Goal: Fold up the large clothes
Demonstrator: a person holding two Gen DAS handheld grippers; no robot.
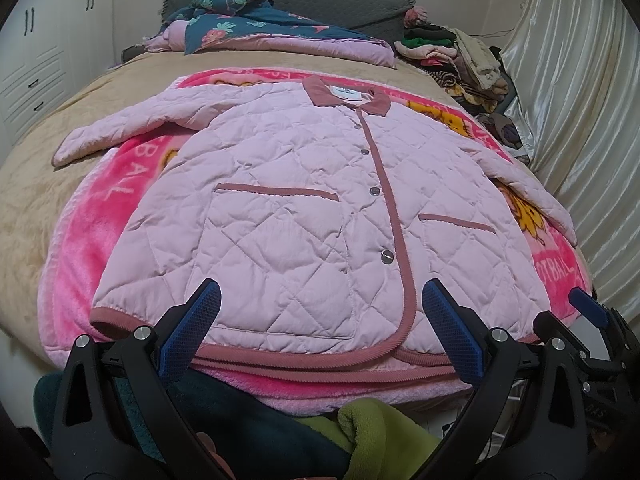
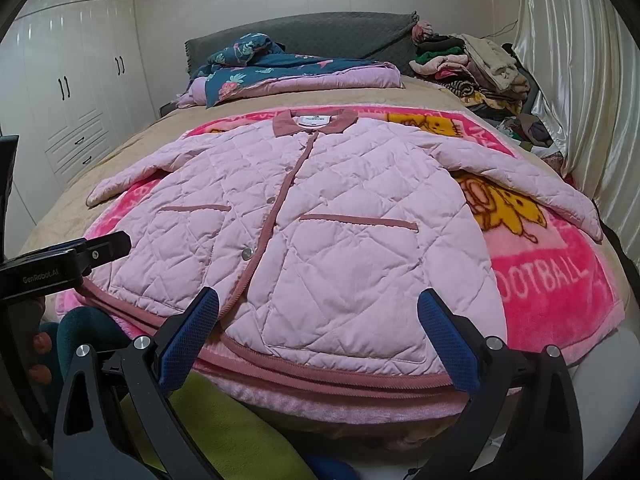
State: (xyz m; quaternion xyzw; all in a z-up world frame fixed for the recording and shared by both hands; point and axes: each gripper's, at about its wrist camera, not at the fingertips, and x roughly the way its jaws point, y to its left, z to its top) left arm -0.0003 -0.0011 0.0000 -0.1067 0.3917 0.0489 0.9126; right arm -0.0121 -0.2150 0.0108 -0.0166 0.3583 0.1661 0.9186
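My jacket [image 1: 304, 208] lies flat, front up, on a blanket [image 1: 96, 216] spread over the bed [image 1: 36, 196], collar at the far end, hem at the near edge, one sleeve out to each side. My left gripper [image 1: 320, 332] and right gripper [image 2: 318, 332] hang just before the hem, left beside right. Beyond the collar lies a folded quilt [image 1: 256, 28], with a heap of clothes [image 1: 460, 56] at the far right.

Pink quilted jacket [image 2: 320, 216] flat on blanket [image 2: 552, 280], right tool [image 2: 318, 320] agape above hem.
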